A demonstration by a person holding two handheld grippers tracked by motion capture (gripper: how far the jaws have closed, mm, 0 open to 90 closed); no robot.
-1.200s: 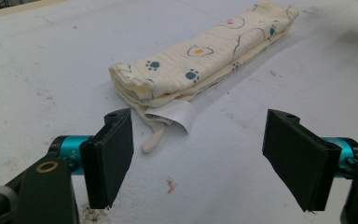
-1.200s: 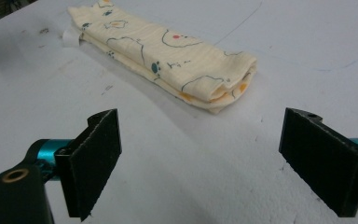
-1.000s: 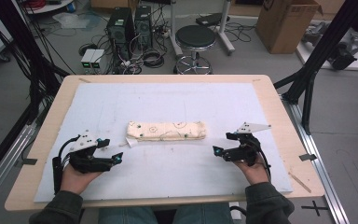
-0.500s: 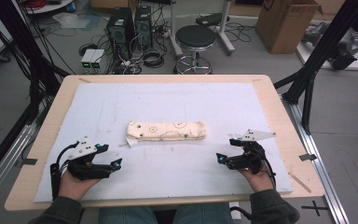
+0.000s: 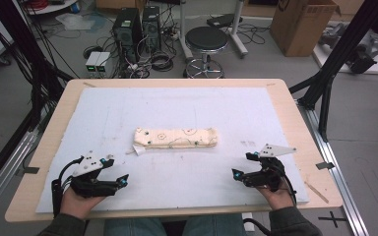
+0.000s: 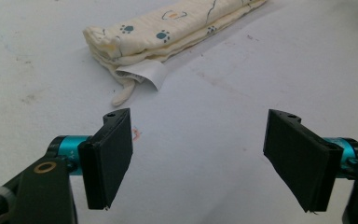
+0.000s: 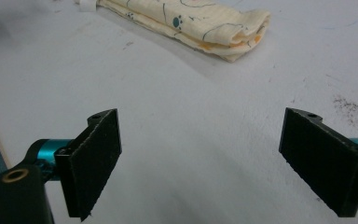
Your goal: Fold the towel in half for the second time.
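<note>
Left gripper [image 6: 198, 161]: jaws stood wide apart, released, with nothing between the pads [image 6: 109, 158] but bare white mat [image 6: 242, 84]. Ahead of the pads and a little toward the left one lay the near end of a folded cream cloth [image 6: 168, 30] printed with paw marks, well apart from both pads. A white label [image 6: 142, 74] and a short cloth loop [image 6: 123, 93] hung out of that end, the nearest parts of the cloth to the left pad, not touching it.

Right gripper [image 7: 200, 161]: jaws likewise wide apart and released, pads [image 7: 95, 161] empty, mat beneath. The other end of the folded cloth [image 7: 205, 28] lay ahead of them, well apart, its layered edges turned toward the gripper. A patch of dark specks [image 7: 347, 105] marked the mat just beyond the right pad.

In the high view, the left gripper [image 5: 120, 181] and right gripper [image 5: 241, 172] were each held in a hand near the front edge of the mat [image 5: 177, 113], well apart from one another. The cloth [image 5: 175, 138] lay lengthwise between and beyond them, about mid-mat. The mat covered a wooden table [image 5: 295, 113]. On the floor beyond the table stood a round stool [image 5: 205, 39], computer towers [image 5: 133, 22] and a cardboard box [image 5: 302, 24].
</note>
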